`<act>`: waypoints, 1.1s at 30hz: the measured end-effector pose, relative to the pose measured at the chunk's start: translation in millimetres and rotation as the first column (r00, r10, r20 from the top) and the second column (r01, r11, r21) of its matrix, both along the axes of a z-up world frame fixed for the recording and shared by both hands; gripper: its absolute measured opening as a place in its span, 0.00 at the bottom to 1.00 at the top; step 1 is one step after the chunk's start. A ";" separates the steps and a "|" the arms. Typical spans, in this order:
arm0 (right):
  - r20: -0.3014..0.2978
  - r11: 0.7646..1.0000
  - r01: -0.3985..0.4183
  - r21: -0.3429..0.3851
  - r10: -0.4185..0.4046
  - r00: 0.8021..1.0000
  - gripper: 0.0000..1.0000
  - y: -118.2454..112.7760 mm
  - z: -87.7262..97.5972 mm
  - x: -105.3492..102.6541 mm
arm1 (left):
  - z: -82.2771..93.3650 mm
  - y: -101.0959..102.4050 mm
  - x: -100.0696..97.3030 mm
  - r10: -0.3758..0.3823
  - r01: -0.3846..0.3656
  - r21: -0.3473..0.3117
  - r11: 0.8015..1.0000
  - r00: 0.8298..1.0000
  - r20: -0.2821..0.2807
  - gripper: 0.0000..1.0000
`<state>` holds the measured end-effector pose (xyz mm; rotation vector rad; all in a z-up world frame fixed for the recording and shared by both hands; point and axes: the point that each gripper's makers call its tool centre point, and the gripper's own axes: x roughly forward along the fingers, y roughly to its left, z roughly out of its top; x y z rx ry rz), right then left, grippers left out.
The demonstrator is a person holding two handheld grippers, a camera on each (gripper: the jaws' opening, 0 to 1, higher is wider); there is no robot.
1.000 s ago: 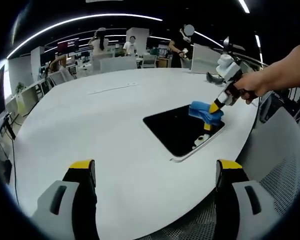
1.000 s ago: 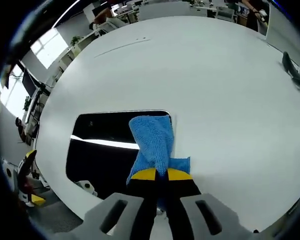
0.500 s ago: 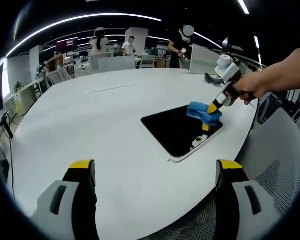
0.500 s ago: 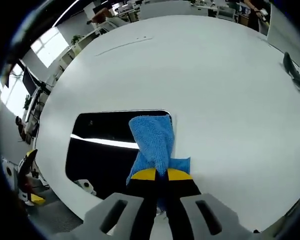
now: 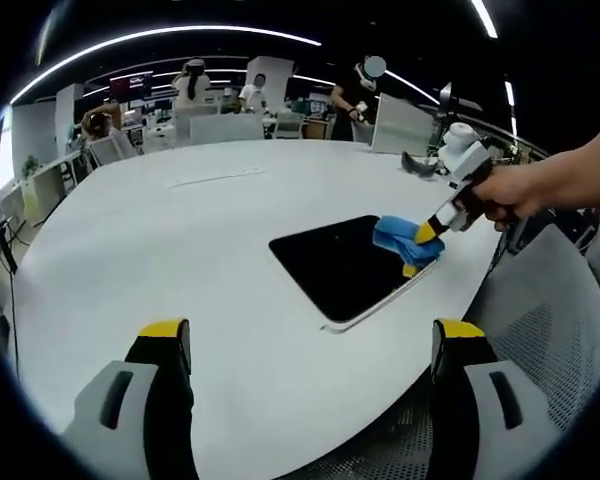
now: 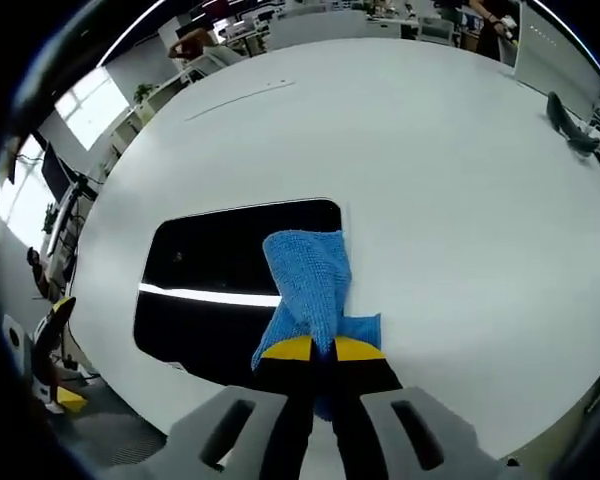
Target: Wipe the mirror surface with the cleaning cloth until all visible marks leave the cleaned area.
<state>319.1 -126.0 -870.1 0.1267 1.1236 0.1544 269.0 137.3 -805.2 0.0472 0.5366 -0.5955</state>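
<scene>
We hold the blue cloth (image 6: pixel 308 290) pinched tight in our right gripper (image 6: pixel 314 350), its two jaws pressed together on the bunched end. The cloth lies on the mirror (image 6: pixel 220 270), on the edge nearest our right gripper, and a bit of it hangs over onto the white table (image 6: pixel 460 180). Our left gripper (image 5: pixel 305 345) is well away from the mirror, with its jaws wide apart and nothing in them.

What could go wrong? The cloth sits right at the mirror's edge, so a push the wrong way could slide it off the glass and we would rub the table, not the mirror. The mirror is also close to the table's rim (the side nearest us), so a hard shove could nudge it toward the drop. If we press too lightly, marks may stay.

The cloth looks soft and fuzzy, folded into a floppy strip. The mirror is a flat, dark, shiny rectangle with round corners, and a bright line of light shines across it. The table is smooth, white and round-edged.
</scene>
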 end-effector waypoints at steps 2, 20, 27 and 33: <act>0.007 1.000 0.004 -0.001 -0.004 1.000 0.00 -0.5 0.0 -4.2 | -0.5 0.3 0.3 0.002 -0.002 -0.006 1.000 1.000 -0.006 0.99; -0.018 0.999 0.037 0.004 -0.037 0.999 0.00 3.1 0.1 -20.2 | -4.2 -2.4 -2.5 -0.034 0.034 0.019 0.999 0.999 -0.015 0.99; -0.019 0.999 0.048 0.024 -0.048 0.999 0.00 6.1 0.6 -18.6 | 0.0 -0.5 -0.2 -0.014 0.014 0.012 1.000 1.000 0.003 0.99; -0.031 0.999 0.029 0.046 -0.028 0.999 0.00 23.2 0.9 -15.7 | 0.3 2.5 0.9 0.000 0.000 0.017 1.000 1.000 0.006 0.99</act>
